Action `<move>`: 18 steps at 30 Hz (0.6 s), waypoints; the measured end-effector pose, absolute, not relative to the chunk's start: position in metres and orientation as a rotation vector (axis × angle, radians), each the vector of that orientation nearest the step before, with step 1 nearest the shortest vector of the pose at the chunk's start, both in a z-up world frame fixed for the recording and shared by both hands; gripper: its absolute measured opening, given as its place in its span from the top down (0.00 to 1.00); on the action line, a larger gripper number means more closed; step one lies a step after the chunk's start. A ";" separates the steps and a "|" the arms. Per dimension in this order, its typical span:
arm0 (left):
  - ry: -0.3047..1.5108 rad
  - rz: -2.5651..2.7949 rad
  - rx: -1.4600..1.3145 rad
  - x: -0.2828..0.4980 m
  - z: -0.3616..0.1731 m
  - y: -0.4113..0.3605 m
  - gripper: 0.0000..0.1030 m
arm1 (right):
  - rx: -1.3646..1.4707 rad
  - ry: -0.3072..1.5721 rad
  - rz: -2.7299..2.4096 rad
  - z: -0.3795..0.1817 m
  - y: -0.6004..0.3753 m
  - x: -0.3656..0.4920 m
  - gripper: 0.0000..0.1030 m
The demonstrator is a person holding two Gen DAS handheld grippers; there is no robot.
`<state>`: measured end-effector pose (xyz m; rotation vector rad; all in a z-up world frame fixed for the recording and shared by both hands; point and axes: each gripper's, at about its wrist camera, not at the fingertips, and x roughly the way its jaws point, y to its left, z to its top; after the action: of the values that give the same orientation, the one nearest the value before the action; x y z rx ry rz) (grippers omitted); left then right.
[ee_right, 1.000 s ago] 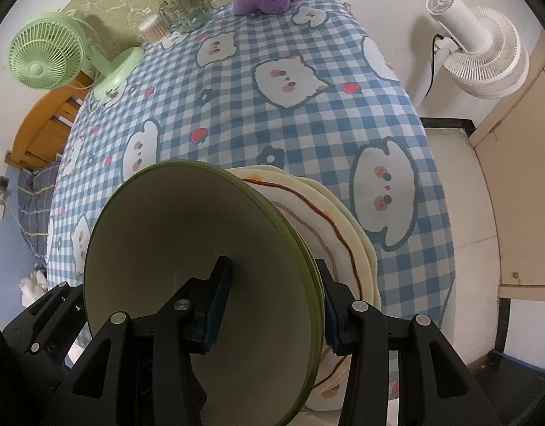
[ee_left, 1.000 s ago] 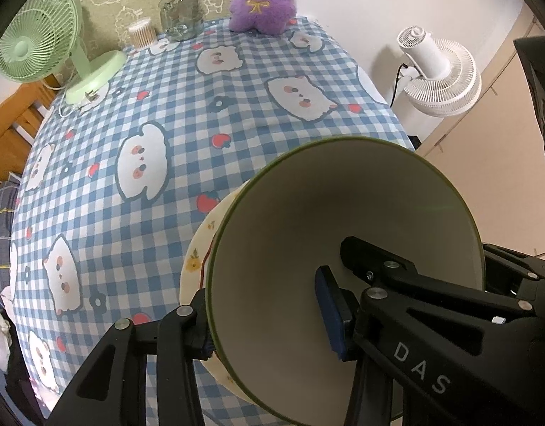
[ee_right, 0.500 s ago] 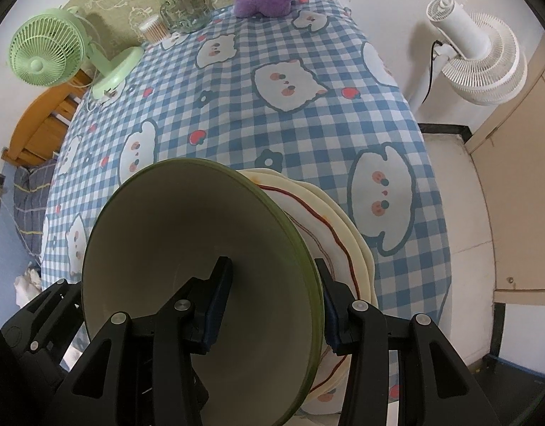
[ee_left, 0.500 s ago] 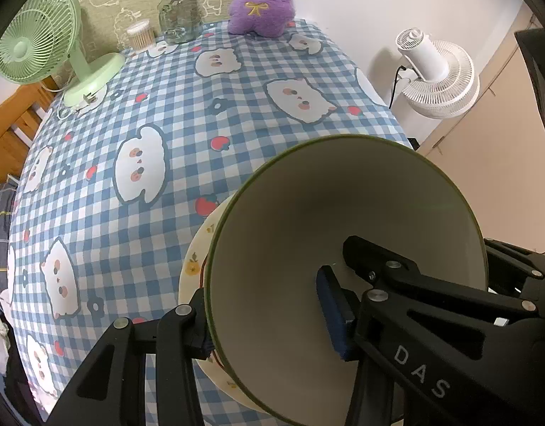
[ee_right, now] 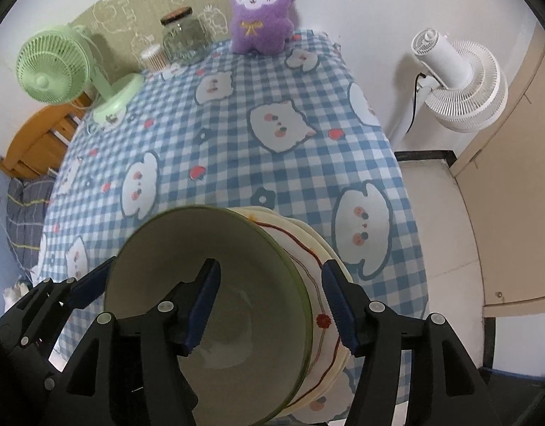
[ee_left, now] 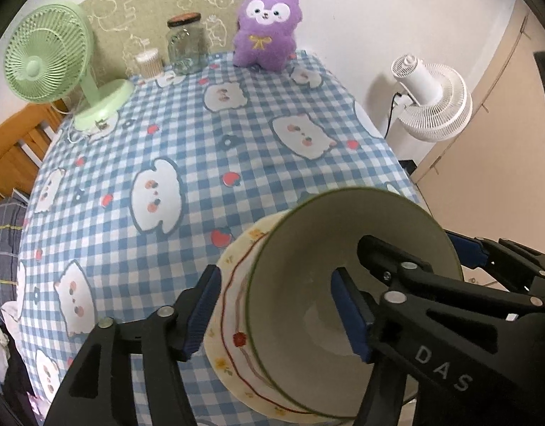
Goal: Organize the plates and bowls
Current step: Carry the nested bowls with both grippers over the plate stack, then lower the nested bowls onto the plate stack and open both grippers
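Now green-rimmed bowl (ee_left: 329, 305) on plates (ee_right: 329, 333), rim between both grippers' just-opened fingers (ee_left: 350, 312)

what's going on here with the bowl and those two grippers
A person is stacking dishes with a gripper in each hand. The green-rimmed bowl now sits on the plates at the near edge of the table. The left gripper and right gripper each straddle the bowl's rim, and their jaws have just been opening, so the pads stand clear of it. The bowl looks released.
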<state>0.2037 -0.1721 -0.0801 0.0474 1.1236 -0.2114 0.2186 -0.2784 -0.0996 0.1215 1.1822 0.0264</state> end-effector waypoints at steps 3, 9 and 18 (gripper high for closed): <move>1.104 -0.207 0.042 0.201 -0.075 -0.167 0.29 | 0.116 1.160 0.020 -0.092 -0.275 0.214 0.33; 1.038 -0.198 0.058 0.188 -0.059 -0.153 0.26 | 0.099 1.101 0.007 -0.076 -0.262 0.201 0.28; 0.924 -0.237 0.085 0.163 -0.030 -0.121 0.16 | 0.089 0.998 -0.091 -0.045 -0.235 0.169 0.24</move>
<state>0.1627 -0.1212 -0.0297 0.0851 0.9241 -0.2367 0.1695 -0.2348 -0.0449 0.0891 0.9983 -0.0907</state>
